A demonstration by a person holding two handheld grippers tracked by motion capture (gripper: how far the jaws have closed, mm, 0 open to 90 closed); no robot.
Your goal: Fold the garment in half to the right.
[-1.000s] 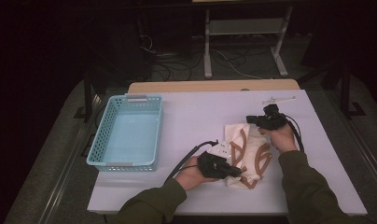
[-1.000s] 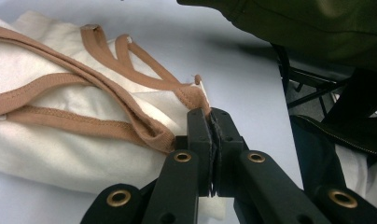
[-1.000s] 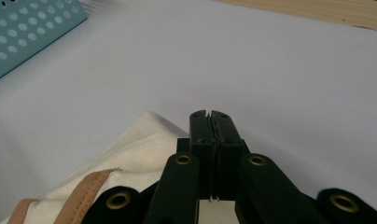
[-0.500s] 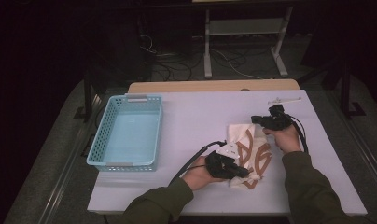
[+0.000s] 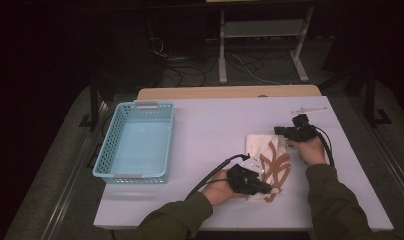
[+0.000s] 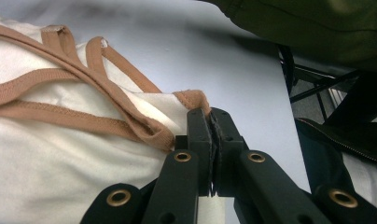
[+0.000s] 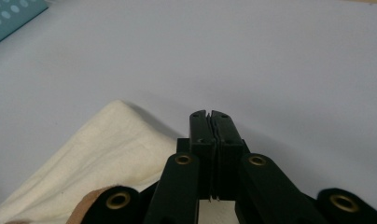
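Pinching a brown-trimmed corner of the cream garment (image 6: 60,154), the left gripper (image 6: 210,116) has its jaws closed together with cloth caught between them at the near edge of the folded pile. In the high view that gripper (image 5: 255,185) sits at the near side of the garment (image 5: 267,162), the person's left hand (image 5: 217,190) behind it. The right gripper (image 7: 209,116) has its jaws pressed shut too; a sliver of pale cloth seems to sit low between them, so it appears to hold the garment's far right edge, though the grip is thin. From above, the right gripper (image 5: 292,132) rests at the far right corner of the cloth.

The garment lies on the white desk (image 5: 215,120), right of centre, with its brown straps (image 5: 277,165) crossing on top. A light blue basket (image 5: 135,145) stands well apart to the left, empty as far as can be seen.

The likely trouble is the shallow hold on the right: if both hands lift or pull apart, that edge could slip free and the fold would fall open. The loose straps could also snag on the left gripper or trail out of the fold, leaving an untidy bundle. Pulling unevenly would drag the cloth across the desk instead of folding it.
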